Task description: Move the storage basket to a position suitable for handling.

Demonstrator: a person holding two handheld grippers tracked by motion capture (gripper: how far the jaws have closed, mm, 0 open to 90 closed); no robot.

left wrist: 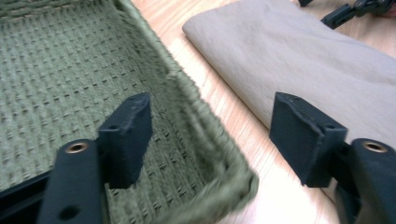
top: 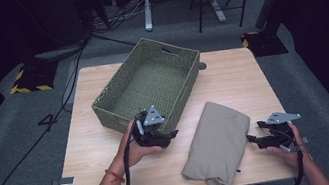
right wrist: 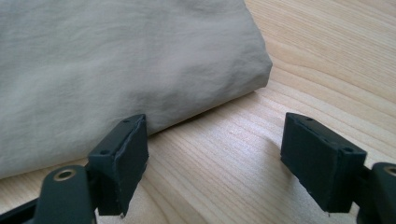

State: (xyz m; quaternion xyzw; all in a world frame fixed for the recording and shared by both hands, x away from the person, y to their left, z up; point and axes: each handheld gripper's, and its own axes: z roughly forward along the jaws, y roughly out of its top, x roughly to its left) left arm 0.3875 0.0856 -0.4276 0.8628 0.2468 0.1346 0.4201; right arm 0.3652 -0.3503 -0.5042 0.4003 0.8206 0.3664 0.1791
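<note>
A green woven basket (top: 171, 51) stands empty on the wooden table (top: 96, 149), turned at an angle. To its right lies a folded beige cloth (top: 218, 139). My left gripper (top: 173, 134) is at the basket's near corner. In the left gripper view its jaws (left wrist: 210, 100) stand open astride the basket's wall (left wrist: 187, 93), with neither pad pressing on it, and the cloth (left wrist: 299, 51) lies beyond. My right gripper (top: 251, 138) sits low at the cloth's right edge. Its jaws (right wrist: 215, 120) are open over bare wood, the left pad just beside the cloth (right wrist: 116, 60).
Bare tabletop (right wrist: 327, 60) stretches to the right of the cloth and to the left of the basket. Grey carpet, cables and chair legs (top: 219, 7) surround the table. The right gripper's jaw tip (left wrist: 345, 11) appears at the top of the left gripper view.
</note>
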